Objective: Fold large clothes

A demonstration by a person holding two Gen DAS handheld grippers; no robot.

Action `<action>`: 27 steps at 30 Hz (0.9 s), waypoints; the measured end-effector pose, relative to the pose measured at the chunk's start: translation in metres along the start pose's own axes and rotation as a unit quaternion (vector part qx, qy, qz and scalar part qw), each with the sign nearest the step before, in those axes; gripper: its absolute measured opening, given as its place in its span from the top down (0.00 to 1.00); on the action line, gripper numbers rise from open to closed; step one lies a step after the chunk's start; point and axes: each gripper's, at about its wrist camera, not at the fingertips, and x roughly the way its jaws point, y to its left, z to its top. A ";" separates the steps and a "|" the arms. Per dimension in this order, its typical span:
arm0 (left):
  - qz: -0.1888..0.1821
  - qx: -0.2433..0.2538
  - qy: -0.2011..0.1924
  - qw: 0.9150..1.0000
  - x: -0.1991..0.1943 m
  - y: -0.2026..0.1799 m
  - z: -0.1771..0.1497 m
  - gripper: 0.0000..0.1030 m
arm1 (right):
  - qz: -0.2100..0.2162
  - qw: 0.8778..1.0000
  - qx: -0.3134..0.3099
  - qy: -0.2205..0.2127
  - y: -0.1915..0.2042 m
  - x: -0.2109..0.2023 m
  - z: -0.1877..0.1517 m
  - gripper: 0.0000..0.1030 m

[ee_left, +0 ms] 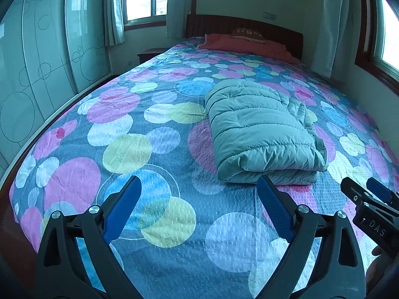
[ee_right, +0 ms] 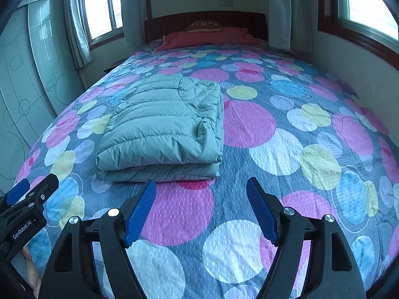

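Observation:
A pale green quilted puffer jacket (ee_left: pixel 261 129) lies folded into a thick rectangular bundle on the bed; the right wrist view shows the same jacket (ee_right: pixel 162 127) at centre left. My left gripper (ee_left: pixel 199 184) hangs open above the bedspread, just in front of the bundle's near edge, nothing between its blue pads. My right gripper (ee_right: pixel 200 186) is also open and empty, a little short of the bundle's near right corner. Each gripper shows in the other's view: the right gripper (ee_left: pixel 361 189) at the right edge, the left gripper (ee_right: pixel 35 186) at the left edge.
The bed is covered by a grey bedspread (ee_left: pixel 154 149) with pink, blue, yellow and white circles. A red pillow (ee_left: pixel 244 44) and a dark wooden headboard (ee_right: pixel 204 22) are at the far end. A wardrobe (ee_left: pixel 37 62) stands left, curtained windows behind and right.

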 end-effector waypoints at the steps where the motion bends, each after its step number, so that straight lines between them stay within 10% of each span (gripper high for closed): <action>1: 0.001 0.001 -0.002 1.000 -0.003 -0.001 0.001 0.09 | -0.002 1.000 -0.005 -0.006 0.002 -0.005 0.001 0.26; 27: -0.003 0.000 -0.059 0.998 -0.056 -0.007 0.022 0.07 | 0.010 0.998 -0.020 -0.064 0.017 -0.056 0.014 0.26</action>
